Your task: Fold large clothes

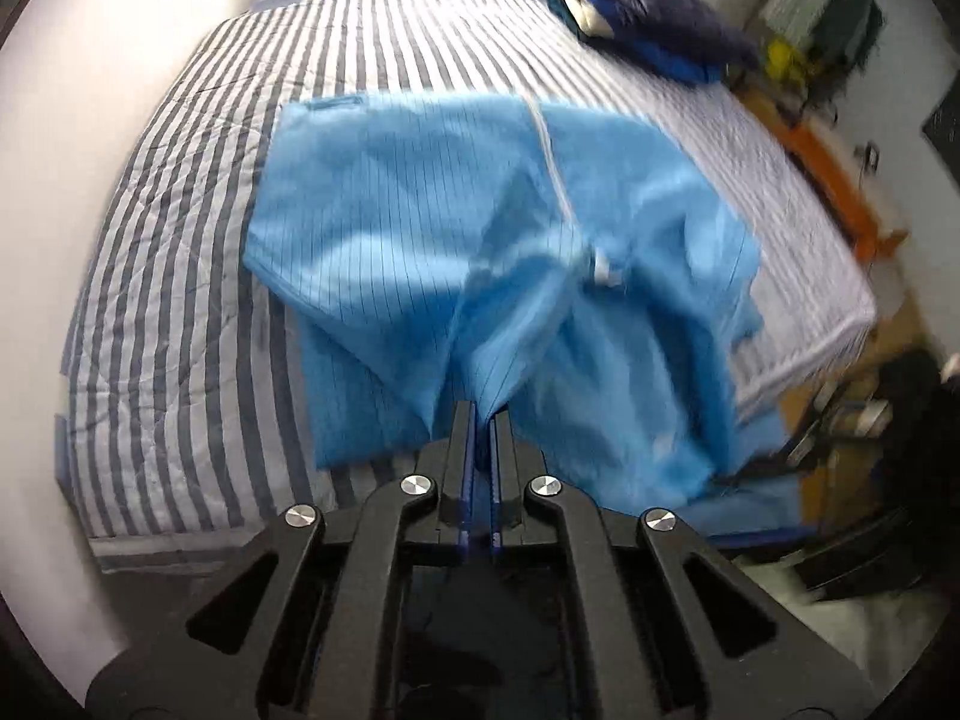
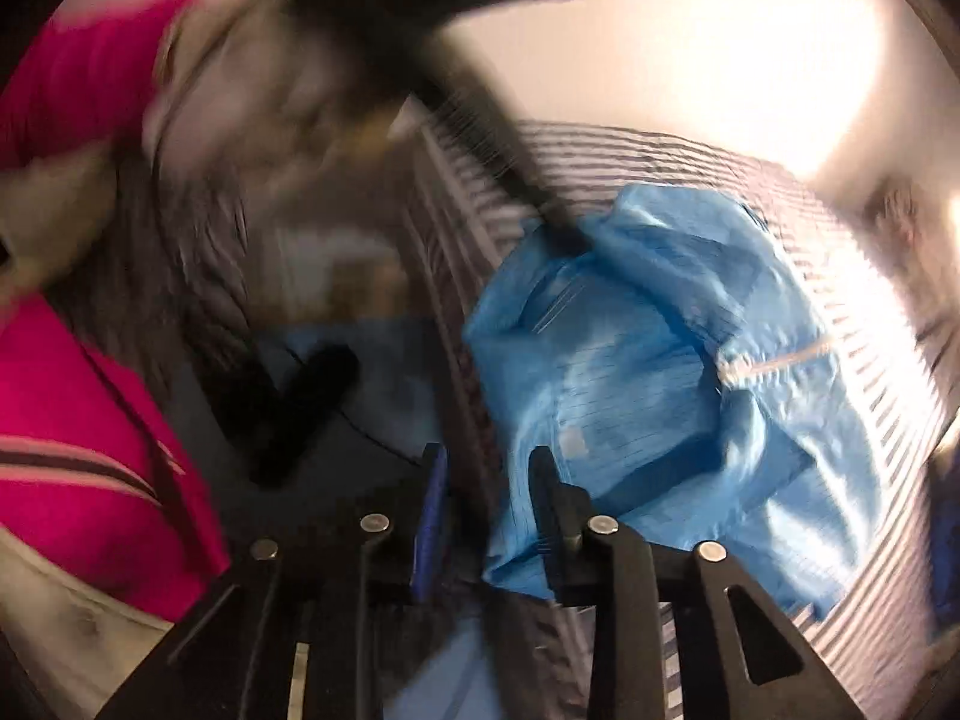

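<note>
A large light blue garment (image 1: 456, 252) with thin dark pinstripes and a white zipper lies rumpled on a grey-and-white striped bed (image 1: 180, 276). My left gripper (image 1: 483, 414) is shut on a fold of its near edge and holds it lifted. In the blurred right wrist view the same blue garment (image 2: 660, 372) lies on the striped bed (image 2: 888, 396). My right gripper (image 2: 489, 456) is open and empty at the garment's near edge, off the bed's side. The dark arm of the left gripper (image 2: 516, 168) reaches onto the garment from above.
A pile of folded dark blue and white clothes (image 1: 642, 12) sits at the bed's far right corner. A white wall (image 1: 78, 120) runs along the bed's left. Orange furniture (image 1: 840, 174) and clutter stand right of the bed. A person in pink (image 2: 72, 396) stands at left.
</note>
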Motion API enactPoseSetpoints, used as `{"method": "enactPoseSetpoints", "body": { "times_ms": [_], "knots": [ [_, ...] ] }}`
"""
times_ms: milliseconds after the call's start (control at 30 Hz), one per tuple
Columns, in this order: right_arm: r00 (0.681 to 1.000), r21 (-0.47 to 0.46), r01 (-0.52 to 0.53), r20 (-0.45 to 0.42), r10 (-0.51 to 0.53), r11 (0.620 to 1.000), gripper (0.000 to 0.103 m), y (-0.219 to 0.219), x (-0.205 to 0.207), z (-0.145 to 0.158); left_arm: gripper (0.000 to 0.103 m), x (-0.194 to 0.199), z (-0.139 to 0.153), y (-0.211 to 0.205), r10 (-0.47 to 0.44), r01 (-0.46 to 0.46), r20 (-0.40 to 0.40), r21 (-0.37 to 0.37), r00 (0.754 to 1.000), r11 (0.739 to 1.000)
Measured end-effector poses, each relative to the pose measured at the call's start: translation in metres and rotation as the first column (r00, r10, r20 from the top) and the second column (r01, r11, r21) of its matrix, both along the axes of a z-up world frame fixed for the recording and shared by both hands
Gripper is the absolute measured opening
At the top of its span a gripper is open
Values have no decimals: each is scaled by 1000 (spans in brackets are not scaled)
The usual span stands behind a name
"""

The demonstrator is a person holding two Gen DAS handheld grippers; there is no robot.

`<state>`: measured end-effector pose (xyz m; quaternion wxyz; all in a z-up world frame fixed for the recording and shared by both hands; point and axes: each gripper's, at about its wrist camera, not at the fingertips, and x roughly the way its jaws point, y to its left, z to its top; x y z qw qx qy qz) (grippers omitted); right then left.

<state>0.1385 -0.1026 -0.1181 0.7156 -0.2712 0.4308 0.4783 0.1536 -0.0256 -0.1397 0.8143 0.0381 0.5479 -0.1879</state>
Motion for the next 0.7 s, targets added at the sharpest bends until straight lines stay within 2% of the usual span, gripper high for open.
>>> {"method": "enactPoseSetpoints", "body": {
  "times_ms": [67, 133, 200, 267, 333, 367, 400, 533, 600, 633, 700],
  "knots": [
    [995, 56, 82, -53, -79, 995, 28, -10, 15, 6, 0, -5, -6, 4, 4, -4, -32, -10, 999, 1000],
    [985, 97, 153, -98, -143, 983, 28, -17, 26, 9, 4, -7, -3, 12, 26, -28, -36, -64, 999, 998],
    [972, 149, 204, -148, -182, 968, 26, -18, 38, 14, 4, -10, 3, 20, 52, -54, -19, -93, 998, 994],
    [971, 151, 218, -137, -198, 964, 24, -10, 45, 14, 8, -17, 11, 27, 78, -76, 14, -104, 997, 992],
    [970, 140, 226, -125, -209, 964, 21, 2, 49, 9, 25, -28, 15, 34, 117, -112, 29, -123, 993, 986],
    [968, 133, 230, -129, -213, 964, 20, 6, 50, 4, 38, -34, 14, 34, 136, -131, 27, -141, 990, 981],
    [966, 119, 237, -136, -221, 964, 19, 10, 53, -3, 45, -41, 10, 36, 162, -157, 19, -157, 987, 975],
    [956, 50, 251, -170, -239, 967, 18, 17, 54, -37, 45, -54, -22, 32, 259, -265, -55, -189, 964, 946],
    [952, 30, 244, -200, -233, 969, 18, 18, 50, -46, 42, -54, -33, 31, 289, -294, -52, -195, 956, 936],
    [951, 25, 245, -202, -235, 969, 18, 16, 49, -46, 41, -54, -36, 26, 272, -274, -41, -236, 961, 932],
    [942, 51, 274, -217, -257, 960, 19, 1, 48, -36, 41, -54, -37, 17, 202, -216, -77, -327, 976, 920]
  ]
}}
